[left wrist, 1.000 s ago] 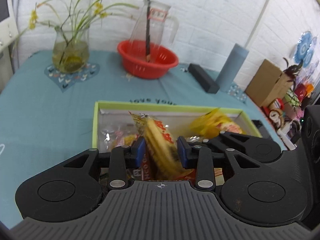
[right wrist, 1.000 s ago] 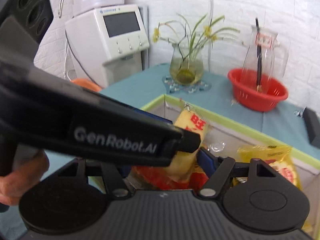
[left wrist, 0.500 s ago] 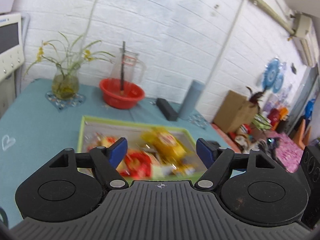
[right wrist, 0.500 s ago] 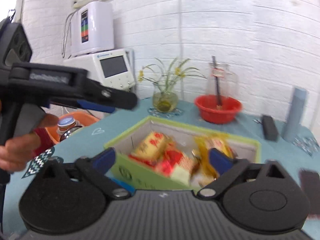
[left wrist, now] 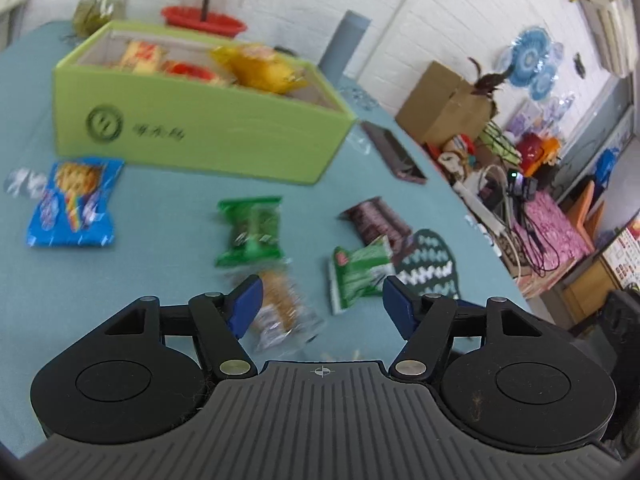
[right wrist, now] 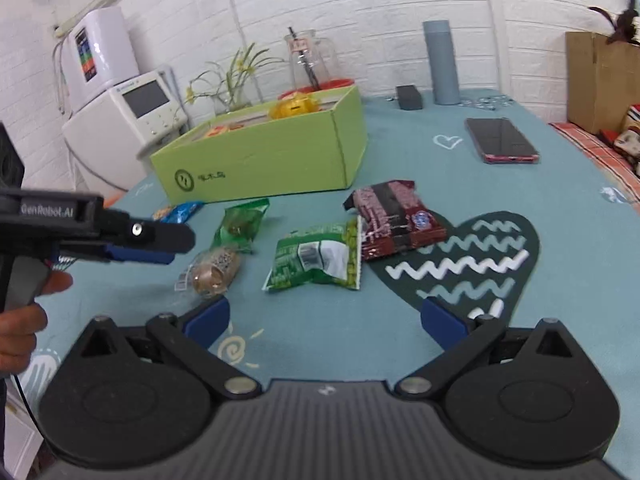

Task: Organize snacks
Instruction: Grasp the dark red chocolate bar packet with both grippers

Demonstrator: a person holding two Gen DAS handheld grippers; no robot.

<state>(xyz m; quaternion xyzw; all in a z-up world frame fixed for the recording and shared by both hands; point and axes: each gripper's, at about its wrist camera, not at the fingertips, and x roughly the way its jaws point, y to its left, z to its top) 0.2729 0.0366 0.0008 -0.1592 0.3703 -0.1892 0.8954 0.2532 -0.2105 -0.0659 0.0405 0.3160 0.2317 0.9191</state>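
Observation:
A green box (left wrist: 200, 132) (right wrist: 264, 160) on the teal table holds yellow and red snack packs (left wrist: 256, 68). Loose snacks lie in front of it: a blue pack (left wrist: 72, 204), a dark green pack (left wrist: 252, 230) (right wrist: 240, 222), a clear-wrapped brown snack (left wrist: 280, 312) (right wrist: 212, 274), a green-white pack (left wrist: 358, 272) (right wrist: 320, 258) and a dark red pack (left wrist: 378, 220) (right wrist: 396, 220). My left gripper (left wrist: 322, 310) is open and empty just above the clear-wrapped snack; it also shows in the right wrist view (right wrist: 160, 246). My right gripper (right wrist: 324, 320) is open and empty in front of the green-white pack.
A phone (right wrist: 500, 140) lies right of the box. A grey cylinder (right wrist: 440, 62), a black block (right wrist: 409, 97), a red bowl with a glass jug (left wrist: 204, 24) and a flower vase (right wrist: 230, 92) stand behind. A dark heart mat (right wrist: 460, 264) lies at right.
Both grippers have let go of the snack in the box, opened wide and pulled back and down toward the loose snacks on the table.

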